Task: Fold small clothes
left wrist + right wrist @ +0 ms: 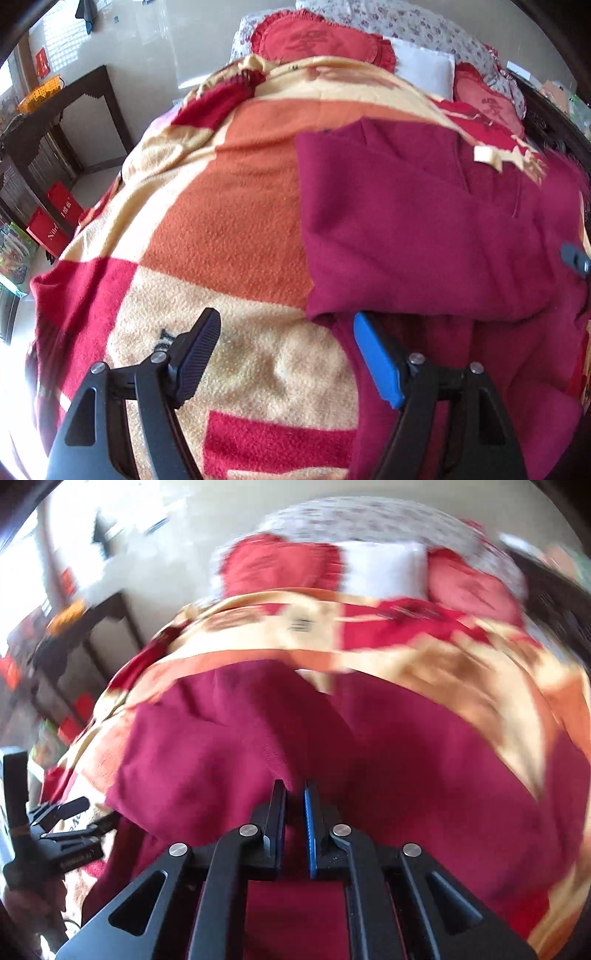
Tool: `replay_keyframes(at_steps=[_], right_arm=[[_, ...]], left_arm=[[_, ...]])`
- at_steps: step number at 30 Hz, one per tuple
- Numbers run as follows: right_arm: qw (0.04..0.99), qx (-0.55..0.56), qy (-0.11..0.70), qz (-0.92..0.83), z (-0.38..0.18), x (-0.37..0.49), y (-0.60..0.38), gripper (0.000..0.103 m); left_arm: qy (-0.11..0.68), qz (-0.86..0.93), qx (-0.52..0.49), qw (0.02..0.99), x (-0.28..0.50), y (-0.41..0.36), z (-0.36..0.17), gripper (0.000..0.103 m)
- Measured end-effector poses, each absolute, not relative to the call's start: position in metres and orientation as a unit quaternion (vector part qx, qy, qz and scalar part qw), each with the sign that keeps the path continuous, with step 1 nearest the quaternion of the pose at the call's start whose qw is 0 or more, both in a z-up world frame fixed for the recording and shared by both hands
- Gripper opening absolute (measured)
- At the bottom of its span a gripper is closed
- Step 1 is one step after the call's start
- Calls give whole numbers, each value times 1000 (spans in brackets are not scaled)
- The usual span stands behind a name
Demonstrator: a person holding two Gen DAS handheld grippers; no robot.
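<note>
A maroon fleece garment (406,229) lies partly folded on a checked red, orange and cream blanket (221,229), with a cream label (487,157) near its far edge. My left gripper (286,317) stands open just above the blanket at the garment's near left corner. Its blue finger (376,362) is at the cloth's edge and nothing is between its fingers. In the blurred right wrist view my right gripper (293,790) is shut, with a pinch of the maroon garment (229,746) bunched at its tips. The left gripper (92,814) shows at that view's left edge.
Two red heart-shaped cushions (317,40) and a white pillow (424,70) lie at the head of the bed on floral bedding (406,22). Dark wooden furniture (88,107), a yellow basket (38,92) and red bags (55,218) stand on the floor to the left.
</note>
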State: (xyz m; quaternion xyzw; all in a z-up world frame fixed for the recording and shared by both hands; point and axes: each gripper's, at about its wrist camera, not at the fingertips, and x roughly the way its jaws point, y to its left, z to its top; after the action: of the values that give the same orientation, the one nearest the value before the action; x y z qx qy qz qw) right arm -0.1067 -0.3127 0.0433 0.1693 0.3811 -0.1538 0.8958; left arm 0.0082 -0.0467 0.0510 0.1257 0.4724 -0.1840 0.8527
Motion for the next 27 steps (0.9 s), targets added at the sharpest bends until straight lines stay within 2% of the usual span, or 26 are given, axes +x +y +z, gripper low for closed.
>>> replay_keyframes(at_steps=[1,2,3,6,10,12,13,14,19,23,25,27], right_arm=[[890,189,380,-166,40,-117,-323,0],[882,209,385,-176,35,-123,-335,5],[871,231,394,-181,28,-130,-345,14],[848,301,401,-173,10,-146,-373,15],[839,338,389,-175,4,-143,-390,18],[833,353,387,-175,0,-136,-395,18],[832,354,389,-175,-1,-131,-397,5],[835,347,388,-176,1,-131,-397,0],[879,253,356,-192,28,-127,-386,0],[879,222,366,-211,22,-116,-392,0],[859,235,400,-213,9,-112,-398,0],[854,255,401,-213,9,-122,-400,1]], left_arm=[[465,-184,127,856,5,-47,56,78],[458,-185,128,860,3,-49,60,78],[450,-187,130,864,1,-50,64,79],[433,-185,128,873,-2,-54,75,79],[440,-180,127,871,7,-61,72,79],[451,-171,132,866,14,-62,63,79],[460,-167,134,862,17,-62,57,79],[469,-166,133,857,19,-61,52,79],[478,-166,114,855,21,-55,41,84],[477,-164,117,855,17,-57,38,85],[475,-163,120,856,16,-58,38,85],[476,-162,121,856,16,-57,39,85]])
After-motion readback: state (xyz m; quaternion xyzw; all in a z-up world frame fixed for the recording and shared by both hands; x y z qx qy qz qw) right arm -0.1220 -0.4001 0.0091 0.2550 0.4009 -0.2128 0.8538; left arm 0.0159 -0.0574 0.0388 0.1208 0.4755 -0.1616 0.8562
